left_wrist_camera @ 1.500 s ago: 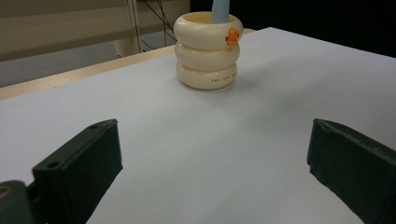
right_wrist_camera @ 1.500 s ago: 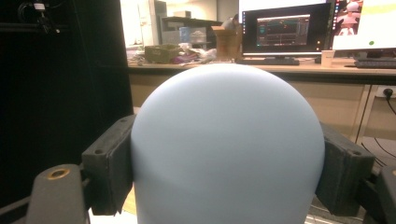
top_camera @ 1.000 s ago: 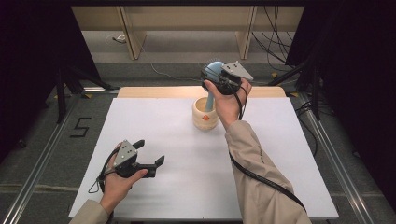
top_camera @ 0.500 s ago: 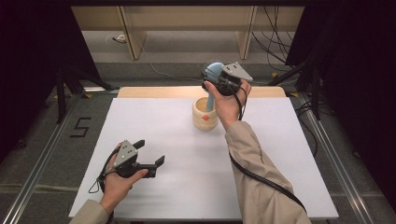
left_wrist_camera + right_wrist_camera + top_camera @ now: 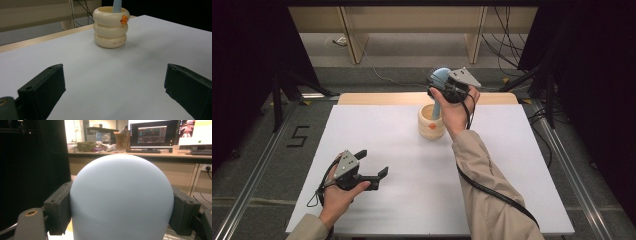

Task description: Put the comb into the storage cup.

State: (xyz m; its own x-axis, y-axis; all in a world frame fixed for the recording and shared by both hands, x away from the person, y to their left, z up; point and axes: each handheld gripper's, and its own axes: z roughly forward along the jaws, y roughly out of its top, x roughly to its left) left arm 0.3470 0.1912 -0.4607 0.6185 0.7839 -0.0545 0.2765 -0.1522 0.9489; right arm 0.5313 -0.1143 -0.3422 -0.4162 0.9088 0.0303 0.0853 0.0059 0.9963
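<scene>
1. The right gripper (image 5: 443, 86) is up at the far side of the table (image 5: 522, 200), and it's clamped around the rounded top of a light blue tool (image 5: 440, 79). In the right gripper view that blue dome (image 5: 122, 197) sits between the two black jaws, both pads pressed on its sides, so that's a solid grip.
2. The blue tool's lower end goes straight down into a cream holder (image 5: 431, 121), the chunky one that looks like three stacked rings. From the high view the tool stands pretty much upright, with the hand above the holder's right rim.
3. The holder stands on the white table near the far edge, roughly in the middle. In the left gripper view you can see the holder (image 5: 111, 26) with a little orange duck (image 5: 124, 19) stuck on its top ring and the blue stem (image 5: 117, 5) poking out of its mouth.
4. The left gripper (image 5: 373, 166) is near the front left of the table, well apart from the holder. Its jaws are spread wide with nothing between them, just bare white tabletop (image 5: 112, 82).
5. A black cable (image 5: 492, 192) trails from the right gripper along the person's beige sleeve (image 5: 484, 185).
</scene>
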